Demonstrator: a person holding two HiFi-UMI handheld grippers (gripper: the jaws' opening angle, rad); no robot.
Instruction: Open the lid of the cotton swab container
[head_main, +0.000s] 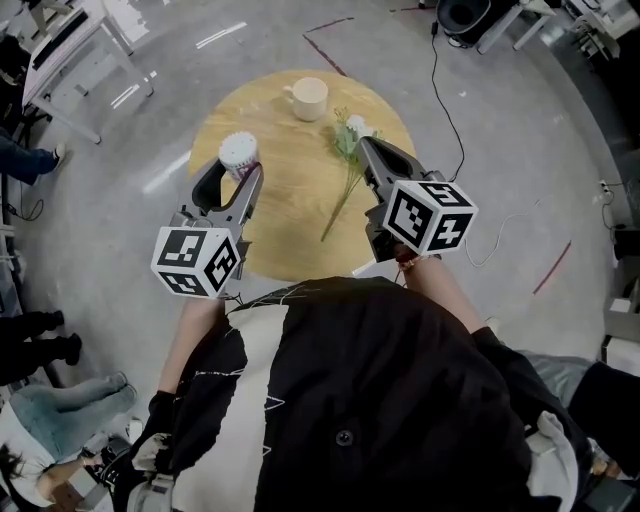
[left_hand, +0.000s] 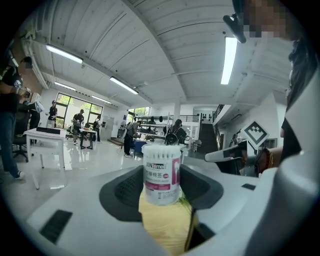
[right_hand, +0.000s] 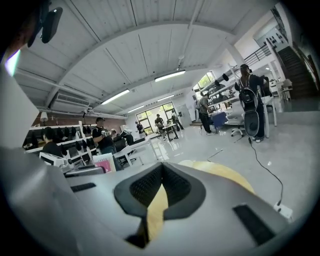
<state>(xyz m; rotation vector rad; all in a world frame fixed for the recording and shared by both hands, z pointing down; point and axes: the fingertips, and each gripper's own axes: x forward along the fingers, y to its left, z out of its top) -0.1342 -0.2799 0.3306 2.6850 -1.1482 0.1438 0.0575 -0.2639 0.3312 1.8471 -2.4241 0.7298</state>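
Cotton swab container (head_main: 238, 152) sat upright at 9 o'clock edge of round table (head_main: 290, 240); lid looked not yet off. My left gripper (head_main: 240, 170) clamped its body, pads pressing both sides of label. I judged that as bracing so top could be pulled. Right gripper (head_main: 366, 148) hung near 2 o'clock beside flower sprig (head_main: 340, 200), jaws pinched together, empty; I reckoned it needed reopening before taking lid. Cup (head_main: 308, 98) stood at 12 o'clock, well apart.

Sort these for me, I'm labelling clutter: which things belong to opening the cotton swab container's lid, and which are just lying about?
For the job: cotton swab container; left gripper, jaws closed on it; right gripper, jaws shut, empty.
Lying about: cup; flower sprig; both on the round table.
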